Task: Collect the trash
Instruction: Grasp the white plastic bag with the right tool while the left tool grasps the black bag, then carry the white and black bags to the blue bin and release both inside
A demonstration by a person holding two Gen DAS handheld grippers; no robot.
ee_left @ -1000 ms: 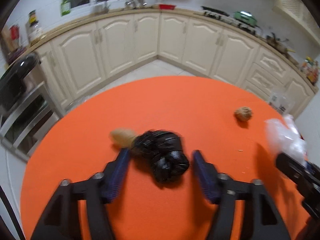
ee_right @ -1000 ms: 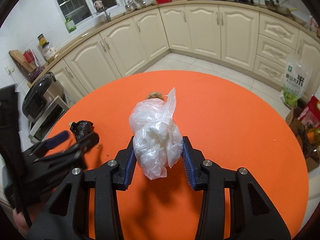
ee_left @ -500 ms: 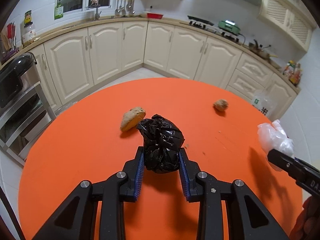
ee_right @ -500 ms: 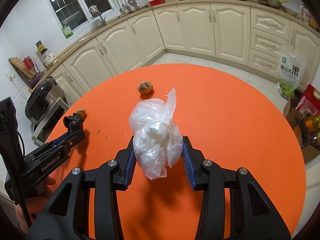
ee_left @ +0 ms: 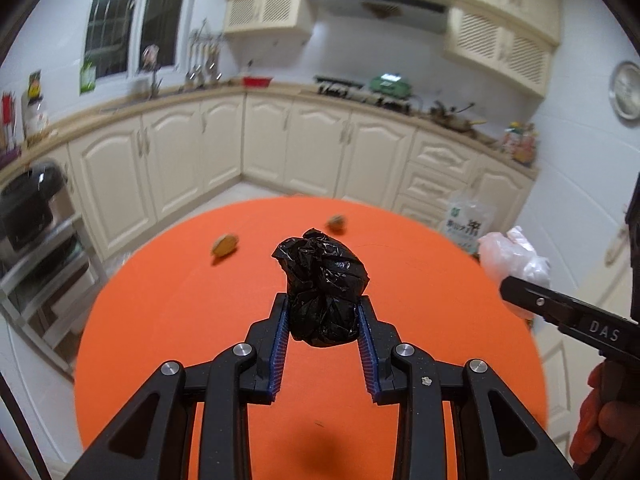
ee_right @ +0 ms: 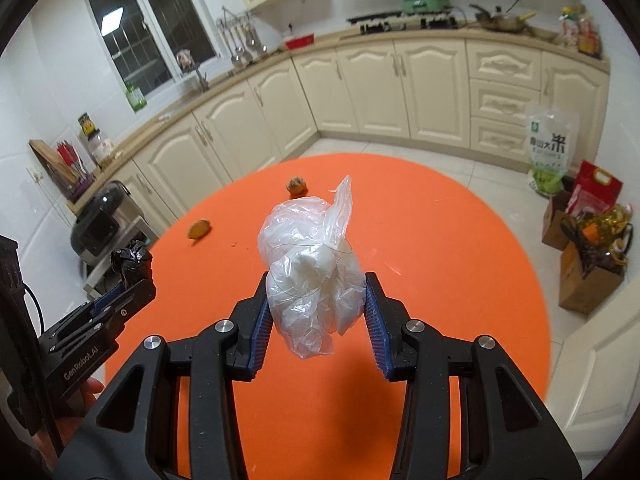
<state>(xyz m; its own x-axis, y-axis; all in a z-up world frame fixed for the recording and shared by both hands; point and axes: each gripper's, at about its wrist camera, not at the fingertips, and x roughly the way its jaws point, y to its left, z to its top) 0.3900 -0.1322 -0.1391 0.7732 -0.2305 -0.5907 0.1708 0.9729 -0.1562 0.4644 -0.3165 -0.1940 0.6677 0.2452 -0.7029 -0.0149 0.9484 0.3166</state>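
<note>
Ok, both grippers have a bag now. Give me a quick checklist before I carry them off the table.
1. Left gripper clamped on the black bag: ok.
2. Right gripper clamped on the clear bag: ok.
3. Both bags lifted clear of the orange table: ok.
4. Table cleared of trash: not ok, a brown scrap and a crumpled lump remain.
5. Bin in sight: not ok, neither view shows one.
6. Grippers apart from each other: ok.

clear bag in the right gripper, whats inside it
Through the clear bag, clamped in the right gripper, a white crumpled wad shows near the middle. What that wad is cannot be told; the plastic folds blur it, and the bag's far side is hidden.
</note>
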